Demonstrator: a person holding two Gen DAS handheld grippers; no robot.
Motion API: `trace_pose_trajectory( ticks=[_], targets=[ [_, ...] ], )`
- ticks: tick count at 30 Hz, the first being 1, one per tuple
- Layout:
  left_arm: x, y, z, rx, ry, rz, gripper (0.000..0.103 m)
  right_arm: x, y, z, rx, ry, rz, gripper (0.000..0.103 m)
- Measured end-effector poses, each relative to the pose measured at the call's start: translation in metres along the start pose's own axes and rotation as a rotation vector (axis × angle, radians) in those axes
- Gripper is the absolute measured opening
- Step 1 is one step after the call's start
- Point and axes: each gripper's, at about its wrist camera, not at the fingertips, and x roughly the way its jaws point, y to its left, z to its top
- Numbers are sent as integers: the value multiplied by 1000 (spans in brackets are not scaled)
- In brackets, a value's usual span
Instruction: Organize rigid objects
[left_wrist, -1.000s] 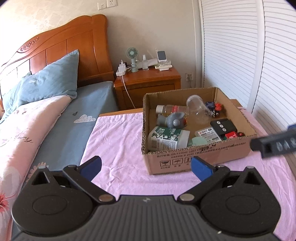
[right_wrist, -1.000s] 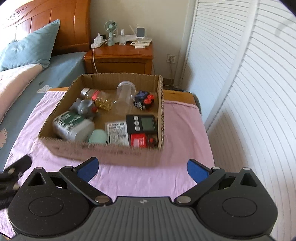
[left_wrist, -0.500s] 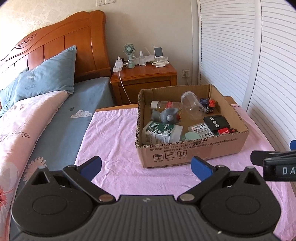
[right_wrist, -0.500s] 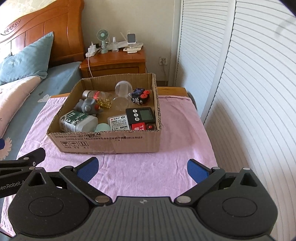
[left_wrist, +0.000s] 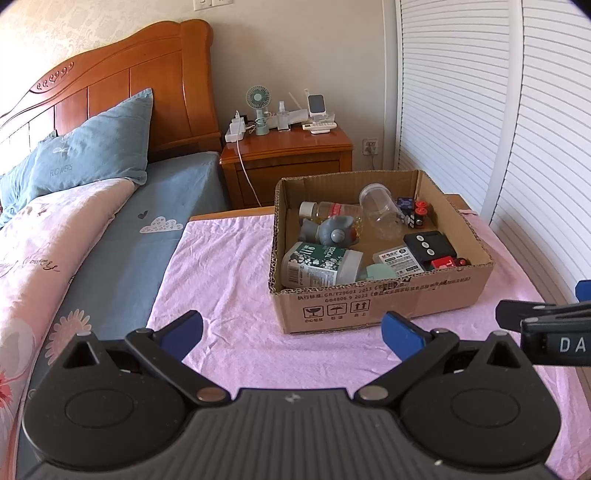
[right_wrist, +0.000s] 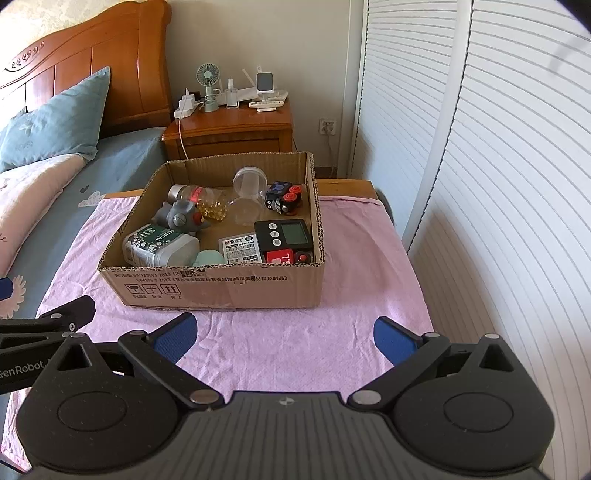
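A cardboard box stands on a pink cloth. Inside lie a green-labelled white bottle, a grey toy, a clear jar, a capsule bottle, a black timer, a red toy and a small black toy with red wheels. My left gripper is open and empty, in front of the box. My right gripper is open and empty too, also short of the box.
A bed with a pink quilt and blue pillow lies to the left. A wooden nightstand with a small fan stands behind the box. White louvred doors run along the right.
Both grippers have pulled back and away from the box, which now looks smaller and farther. Both stay open; nothing in the box has moved.
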Motion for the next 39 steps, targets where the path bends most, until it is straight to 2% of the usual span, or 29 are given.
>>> trace_pose_trajectory(
  ticks=[39],
  targets=[
    [0, -2, 2, -34, 20, -15, 102, -8, 1, -1, -14, -42, -16, 103]
  ],
)
